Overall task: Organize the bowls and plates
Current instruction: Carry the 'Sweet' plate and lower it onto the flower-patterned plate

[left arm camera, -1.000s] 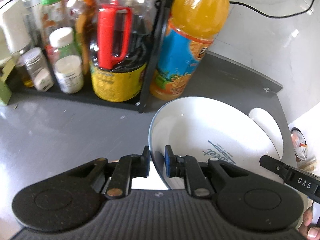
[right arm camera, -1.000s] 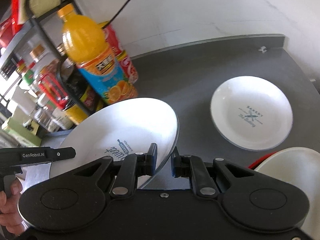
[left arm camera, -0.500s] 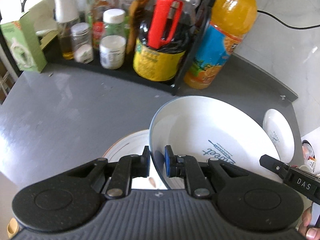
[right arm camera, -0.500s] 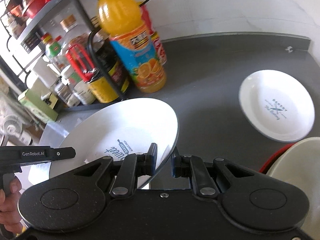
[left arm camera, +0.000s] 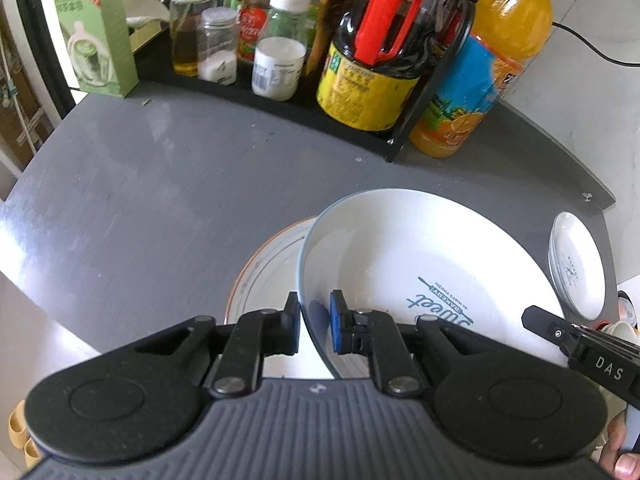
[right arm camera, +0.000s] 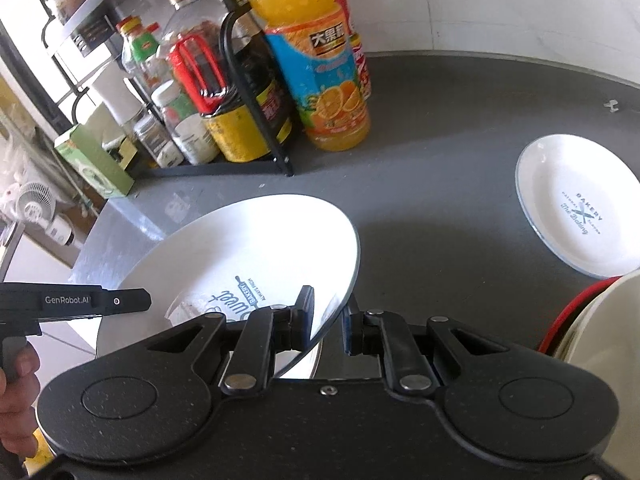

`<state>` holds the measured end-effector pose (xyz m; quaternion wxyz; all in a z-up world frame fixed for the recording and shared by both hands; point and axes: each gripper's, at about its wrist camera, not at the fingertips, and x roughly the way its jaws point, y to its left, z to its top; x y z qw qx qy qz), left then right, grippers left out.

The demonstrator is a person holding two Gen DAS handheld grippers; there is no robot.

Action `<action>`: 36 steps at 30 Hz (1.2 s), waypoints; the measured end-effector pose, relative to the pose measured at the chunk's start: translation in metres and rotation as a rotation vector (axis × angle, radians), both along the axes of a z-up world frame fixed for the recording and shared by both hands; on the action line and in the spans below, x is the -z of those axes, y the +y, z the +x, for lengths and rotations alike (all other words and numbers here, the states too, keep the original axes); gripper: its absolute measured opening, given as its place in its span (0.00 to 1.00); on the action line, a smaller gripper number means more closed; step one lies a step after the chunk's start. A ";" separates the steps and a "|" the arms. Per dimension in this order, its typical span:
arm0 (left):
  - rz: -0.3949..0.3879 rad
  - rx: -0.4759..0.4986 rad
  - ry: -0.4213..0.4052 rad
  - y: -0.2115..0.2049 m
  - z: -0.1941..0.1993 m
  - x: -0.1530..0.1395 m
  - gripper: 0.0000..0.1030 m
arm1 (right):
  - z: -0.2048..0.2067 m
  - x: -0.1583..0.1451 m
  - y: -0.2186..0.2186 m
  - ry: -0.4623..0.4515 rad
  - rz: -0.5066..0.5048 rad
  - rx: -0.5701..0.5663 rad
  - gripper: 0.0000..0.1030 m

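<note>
While both tongs pinch opposite rims of the white plate [left arm camera: 420, 264], left gripper [left arm camera: 314, 322] and right gripper [right arm camera: 326, 322] hold it tilted over the orange-rimmed plate [left arm camera: 264, 264]. You're stacking; next, level, lower, release.

The large plate [left arm camera: 420, 264] reads "Sweet", the small plate [right arm camera: 580, 208] "BAKERY".

Left wrist view looks forward-down, close over the white plate [left arm camera: 420, 264]; right wrist likewise, from the opposite rim. Both share plate, orange juice bottle [right arm camera: 316, 76].
</note>
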<state>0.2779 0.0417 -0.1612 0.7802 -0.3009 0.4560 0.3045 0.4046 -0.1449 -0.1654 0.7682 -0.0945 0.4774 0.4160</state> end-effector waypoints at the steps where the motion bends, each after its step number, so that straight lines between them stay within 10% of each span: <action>1: -0.002 -0.001 0.001 0.000 -0.001 0.000 0.13 | -0.001 0.001 0.001 0.000 -0.003 -0.005 0.14; 36: 0.049 0.083 0.143 -0.002 -0.004 0.047 0.20 | -0.031 0.031 0.001 0.078 -0.121 -0.111 0.14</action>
